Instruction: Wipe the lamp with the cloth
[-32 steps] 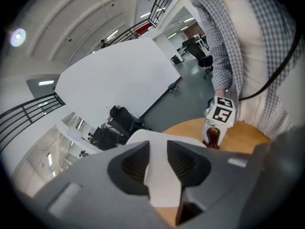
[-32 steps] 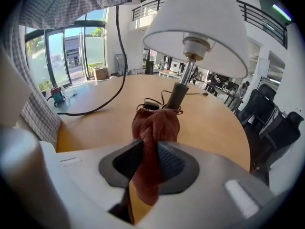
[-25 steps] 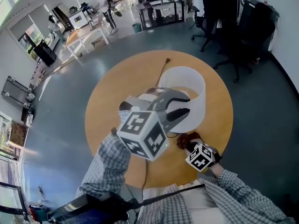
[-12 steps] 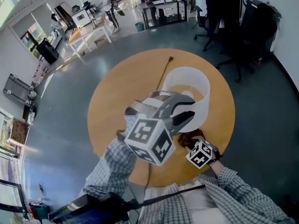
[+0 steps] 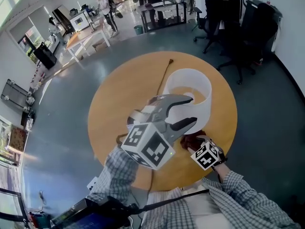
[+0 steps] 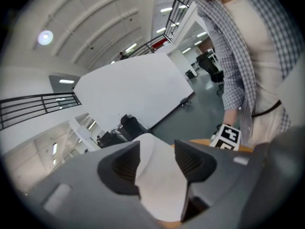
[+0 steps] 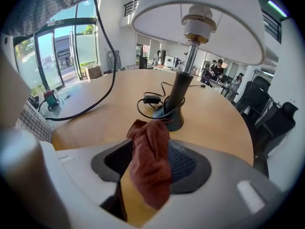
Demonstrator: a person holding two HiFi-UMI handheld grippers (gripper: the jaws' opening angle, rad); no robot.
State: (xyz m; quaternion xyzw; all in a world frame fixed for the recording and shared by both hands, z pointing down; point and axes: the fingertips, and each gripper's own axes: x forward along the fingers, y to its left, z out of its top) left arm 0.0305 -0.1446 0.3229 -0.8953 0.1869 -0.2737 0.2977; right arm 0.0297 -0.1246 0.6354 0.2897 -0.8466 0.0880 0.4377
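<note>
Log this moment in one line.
left gripper: jaws just opened, lampshade between | right gripper: jaws just opened, cloth between | lamp: upright on table

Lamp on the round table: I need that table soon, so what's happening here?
A person works on the lamp with two hand-held grippers. The jaws of the left gripper have just been opening, the white shade between them. The jaws of the right gripper have also just been opening; the brown cloth hangs between them.
</note>
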